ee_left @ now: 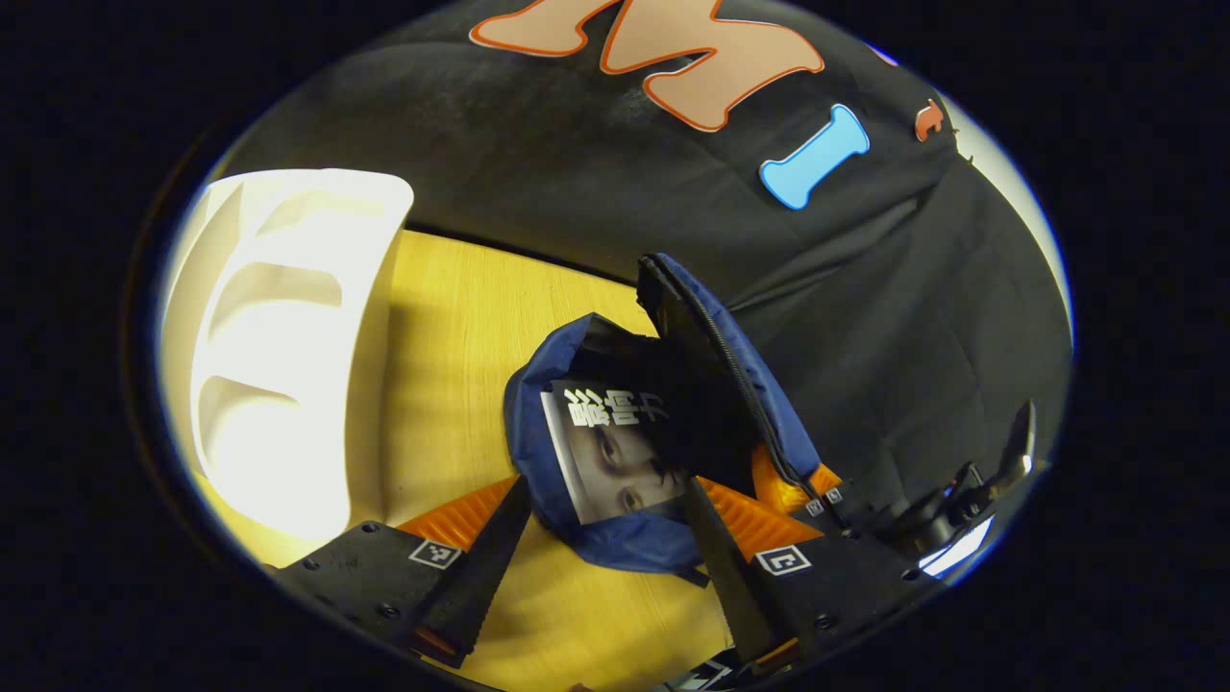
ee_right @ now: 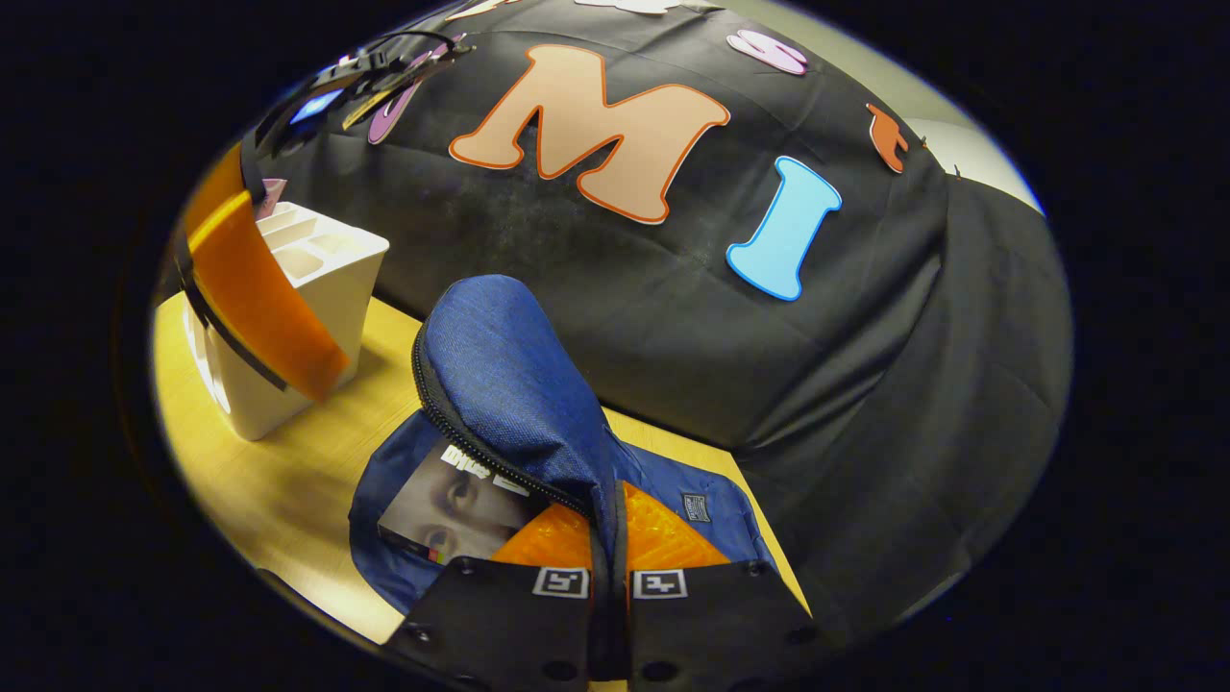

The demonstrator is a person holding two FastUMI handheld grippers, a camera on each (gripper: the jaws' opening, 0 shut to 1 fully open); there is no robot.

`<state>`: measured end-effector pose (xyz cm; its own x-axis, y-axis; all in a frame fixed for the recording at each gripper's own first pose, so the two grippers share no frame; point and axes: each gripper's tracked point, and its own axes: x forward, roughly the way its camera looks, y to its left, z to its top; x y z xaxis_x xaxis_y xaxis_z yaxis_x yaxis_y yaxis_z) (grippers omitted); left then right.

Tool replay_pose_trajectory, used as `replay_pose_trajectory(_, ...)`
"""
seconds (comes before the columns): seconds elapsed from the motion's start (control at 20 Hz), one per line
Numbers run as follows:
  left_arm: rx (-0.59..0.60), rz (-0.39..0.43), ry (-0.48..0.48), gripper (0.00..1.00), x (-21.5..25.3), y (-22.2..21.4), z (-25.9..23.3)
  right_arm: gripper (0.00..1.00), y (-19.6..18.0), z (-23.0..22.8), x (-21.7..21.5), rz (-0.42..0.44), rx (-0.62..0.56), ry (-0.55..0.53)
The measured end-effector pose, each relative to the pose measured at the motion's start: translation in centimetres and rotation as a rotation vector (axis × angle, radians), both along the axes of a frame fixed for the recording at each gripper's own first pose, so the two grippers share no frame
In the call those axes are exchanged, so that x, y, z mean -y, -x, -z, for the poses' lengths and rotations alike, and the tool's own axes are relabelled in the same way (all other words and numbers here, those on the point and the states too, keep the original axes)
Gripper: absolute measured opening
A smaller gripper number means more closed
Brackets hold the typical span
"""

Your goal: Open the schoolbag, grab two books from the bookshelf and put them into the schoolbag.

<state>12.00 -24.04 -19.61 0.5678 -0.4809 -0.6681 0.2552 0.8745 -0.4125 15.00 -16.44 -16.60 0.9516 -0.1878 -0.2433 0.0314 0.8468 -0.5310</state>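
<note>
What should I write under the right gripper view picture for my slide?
Right tool pinches the blue schoolbag's flap up, showing a book inside, near the white bookshelf.

From the left gripper view we look steeply down, close over the open schoolbag [ee_left: 615, 452] on the counter [ee_left: 461, 317]. From the right gripper view we face the wall. Both share bag, white bookshelf [ee_right: 307, 288].

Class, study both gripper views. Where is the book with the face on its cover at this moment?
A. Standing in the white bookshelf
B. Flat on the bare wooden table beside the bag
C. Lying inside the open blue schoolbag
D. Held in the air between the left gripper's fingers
C: the book lies within the open mouth of the blue schoolbag, whose flap the right gripper pinches and holds up; the left gripper is open around the bag's end, and the white bookshelf stands apart on the table.
</note>
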Motion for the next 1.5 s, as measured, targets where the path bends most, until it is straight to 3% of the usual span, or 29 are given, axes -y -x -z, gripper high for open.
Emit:
replay_pose_trajectory(0.2, -0.004, -0.005, -0.115, 0.95, -4.1, 1.7, -3.6, 0.00, 0.1, 0.0, -0.1, -0.002, 0.000, 0.012)
replay_pose_trajectory(0.5, -0.055, -0.046, -0.172, 0.95, -13.0, 3.3, -8.5, 0.00, 0.1, 0.5, -0.5, -0.015, -0.013, 0.036)
replay_pose_trajectory(0.6, -0.033, -0.088, -0.224, 0.95, -17.3, 2.3, -10.0, 0.00, 0.0, 0.5, -0.5, -0.016, -0.013, 0.035)
replay_pose_trajectory(0.65, -0.031, -0.108, -0.240, 0.94, -19.0, 1.9, -10.8, 0.06, -0.1, 0.6, -0.5, -0.018, -0.014, 0.037)
replay_pose_trajectory(0.9, -0.047, -0.214, -0.345, 0.94, -27.1, 0.5, -13.6, 0.00, -0.2, 1.0, -0.7, -0.027, -0.025, 0.052)
replay_pose_trajectory(0.95, -0.035, -0.236, -0.363, 0.94, -28.4, 0.0, -14.3, 0.03, -0.3, 1.2, -0.7, -0.028, -0.028, 0.053)
replay_pose_trajectory(1.1, -0.030, -0.293, -0.375, 0.93, -31.4, -1.1, -16.3, 0.00, -0.3, 1.2, -0.8, -0.028, -0.030, 0.052)
replay_pose_trajectory(1.3, -0.061, -0.362, -0.446, 0.91, -36.5, -2.8, -16.1, 0.06, -0.4, 1.2, -0.7, -0.028, -0.031, 0.052)
replay_pose_trajectory(1.5, -0.135, -0.387, -0.447, 0.90, -38.4, -3.9, -12.5, 0.03, -0.3, 1.2, -0.8, -0.025, -0.031, 0.058)
